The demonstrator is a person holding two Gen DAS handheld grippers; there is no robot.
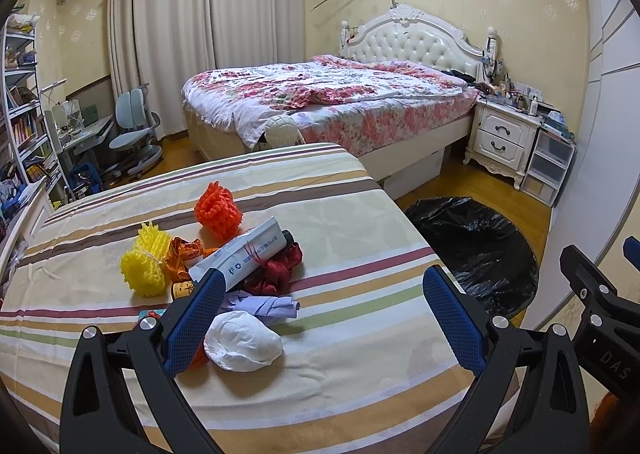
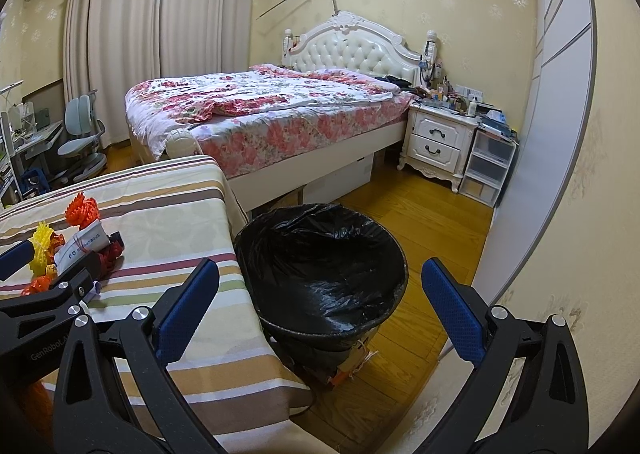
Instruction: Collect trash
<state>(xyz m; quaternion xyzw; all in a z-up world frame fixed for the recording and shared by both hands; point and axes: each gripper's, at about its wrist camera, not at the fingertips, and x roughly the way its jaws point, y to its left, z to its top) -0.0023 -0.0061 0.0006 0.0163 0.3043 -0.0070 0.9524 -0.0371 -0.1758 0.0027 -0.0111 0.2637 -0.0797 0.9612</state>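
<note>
On the striped cloth-covered desk (image 1: pixel 340 213) a loose heap of trash lies left of centre: a crumpled white paper wad (image 1: pixel 242 342) nearest the camera, a twisted lilac plastic scrap (image 1: pixel 268 306) just behind it, a dark red mesh bag (image 1: pixel 276 274), a grey-white flat paper packet (image 1: pixel 244 254) lying across the top, an orange foam fruit net (image 1: pixel 219 209) at the far side, a yellow foam fruit net (image 1: pixel 144 266) to the left, and an orange crinkled foil wrapper (image 1: pixel 182 254) between the nets. The round bin lined with a black plastic bag (image 2: pixel 320 274) stands on the wooden floor just beside the desk's right edge, and it looks empty.

All of this should be very light and soft. The paper wad will likely squash under pressure, so a pinch across its middle should hold it. The foam nets are springy and should grip well almost anywhere. The foil wrapper and the plastic scrap may be slippery, so a bunched fold is the better place to pinch. The flat packet is stiffer and is best taken by an edge.

The left gripper (image 1: pixel 324 318) hovers low over the desk, pointing forward, its blue-padded fingers (image 1: pixel 452 322) spread wide and empty; the left finger overlaps the heap and the paper wad sits just inside it. The right gripper (image 2: pixel 320 310) hangs above the bin, fingers wide apart, holding nothing.
</note>
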